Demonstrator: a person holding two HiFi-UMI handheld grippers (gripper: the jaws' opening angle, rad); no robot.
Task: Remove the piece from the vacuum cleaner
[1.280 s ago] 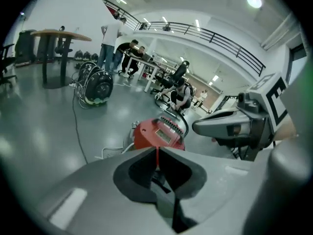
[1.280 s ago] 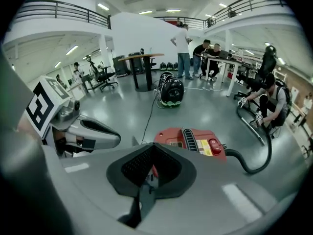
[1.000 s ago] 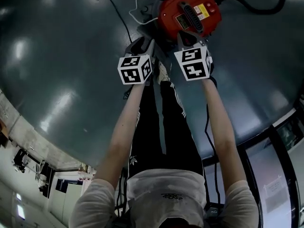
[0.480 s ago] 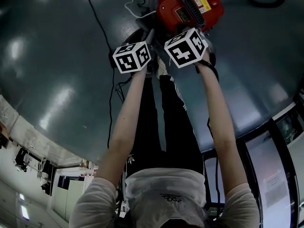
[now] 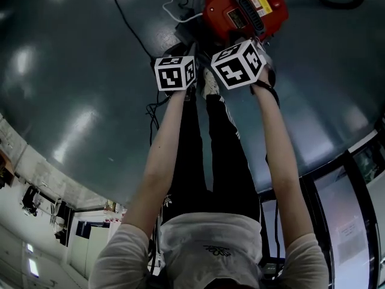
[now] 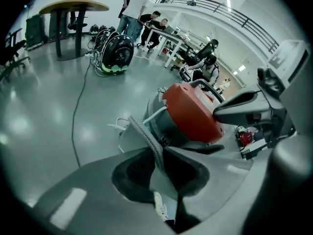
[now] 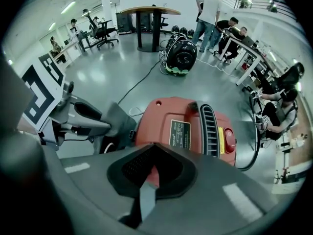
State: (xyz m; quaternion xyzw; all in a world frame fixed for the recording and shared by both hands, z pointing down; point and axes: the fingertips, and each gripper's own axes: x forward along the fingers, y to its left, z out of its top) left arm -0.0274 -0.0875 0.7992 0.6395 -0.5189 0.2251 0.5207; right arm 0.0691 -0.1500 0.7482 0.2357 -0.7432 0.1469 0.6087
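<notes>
The red vacuum cleaner (image 5: pixel 243 11) is sitting on the shiny floor (image 5: pixel 72 71). The left tongs (image 6: pixel 136 126) and right tongs (image 7: pixel 151 177) are both staying pressed together, pointing at it.

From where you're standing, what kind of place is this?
Probably a large open workshop or lab hall: a wide polished grey floor, people working at long desks, a railed upper gallery overhead, and cables trailing across the floor.

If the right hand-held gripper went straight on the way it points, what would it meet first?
The vacuum's red body, directly ahead of the right hand-held gripper and apparently very near, just left of its label; exact depth is unclear.
</notes>
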